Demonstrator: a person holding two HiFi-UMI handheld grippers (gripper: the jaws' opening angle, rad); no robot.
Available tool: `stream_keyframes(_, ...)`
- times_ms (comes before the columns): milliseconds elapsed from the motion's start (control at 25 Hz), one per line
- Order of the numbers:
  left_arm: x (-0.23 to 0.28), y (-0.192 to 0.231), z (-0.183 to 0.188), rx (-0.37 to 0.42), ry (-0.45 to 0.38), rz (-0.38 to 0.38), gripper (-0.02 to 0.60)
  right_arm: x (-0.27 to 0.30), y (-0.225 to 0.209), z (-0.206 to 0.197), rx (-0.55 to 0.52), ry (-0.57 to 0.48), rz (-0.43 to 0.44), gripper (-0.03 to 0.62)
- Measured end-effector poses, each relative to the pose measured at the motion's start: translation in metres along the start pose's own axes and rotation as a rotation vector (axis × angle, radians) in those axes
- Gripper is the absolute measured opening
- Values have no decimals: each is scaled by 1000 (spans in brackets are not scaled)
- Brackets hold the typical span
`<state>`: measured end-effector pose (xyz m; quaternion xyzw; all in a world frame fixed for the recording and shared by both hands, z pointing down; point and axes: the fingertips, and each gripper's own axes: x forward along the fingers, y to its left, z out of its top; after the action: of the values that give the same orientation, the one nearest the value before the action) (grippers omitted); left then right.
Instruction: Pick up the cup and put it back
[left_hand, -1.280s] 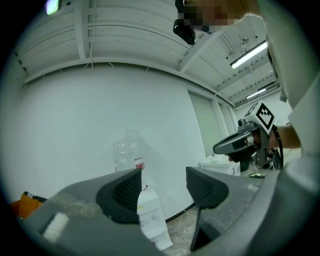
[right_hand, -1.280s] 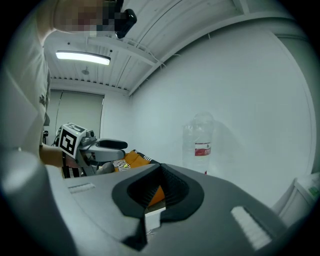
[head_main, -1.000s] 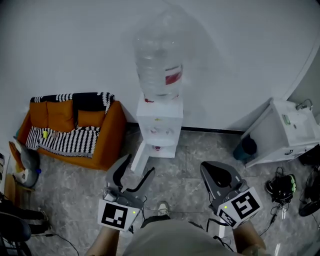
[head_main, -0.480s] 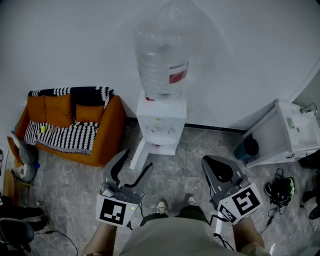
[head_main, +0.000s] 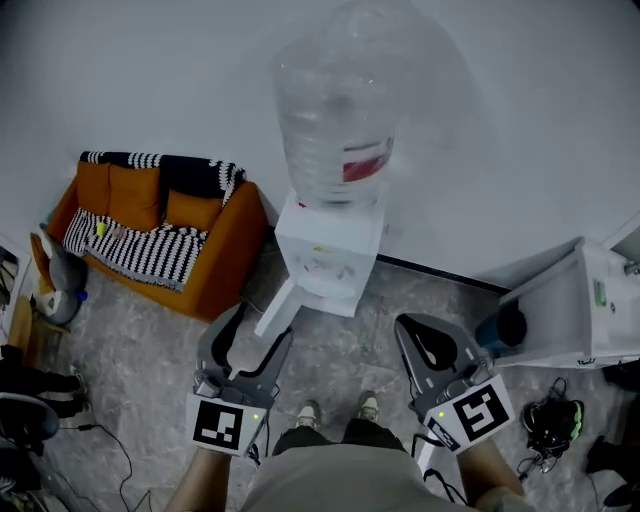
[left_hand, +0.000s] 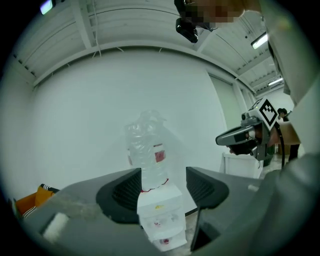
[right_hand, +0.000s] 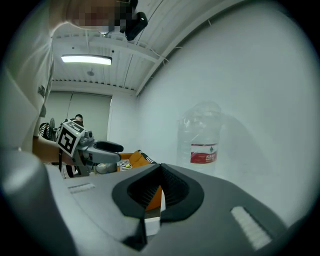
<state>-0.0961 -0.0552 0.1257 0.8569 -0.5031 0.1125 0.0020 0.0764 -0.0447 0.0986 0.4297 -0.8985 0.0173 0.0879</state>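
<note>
Nearest, the left gripper (head_main: 258, 328) had its jaws well apart with nothing between them; only the far water dispenser (head_main: 330, 255) showed through the gap. The right gripper (right_hand: 160, 172) had its jaws closed together on nothing. Grey stone floor (head_main: 340, 350) lay between them and the dispenser, with nothing in the way. No cup could be made out for certain: a small red thing (left_hand: 163, 243) low on the dispenser's front might have been it, but it was too small to tell. If so, it was probably light and thin-walled, easy to crush or tip. It would best be taken across its body with a gentle squeeze, minding the taps (left_hand: 161, 220) above. A clear bottle (head_main: 335, 120) stood on the dispenser. An orange sofa (head_main: 215, 270) stood to the left and a white cabinet (head_main: 570, 310) to the right, both off the path.
</note>
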Motion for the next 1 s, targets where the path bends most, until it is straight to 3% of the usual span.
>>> stream_keyframes(200, 28, -6, -12, -16, 24, 95, 290, 13, -34, -20, 18, -5, 57, 3)
stream_keyframes(560, 62, -2, -65, 5, 33, 120, 288, 52, -58, -79, 45, -1, 68, 3)
stream_keyframes(800, 78, 6, -129, 24, 22, 100, 288, 82, -54, -142, 33, -4, 58, 3)
stream_keyframes(1000, 96, 12, -203, 55, 25, 71, 288, 109, -56, -214, 31, -6, 41, 3)
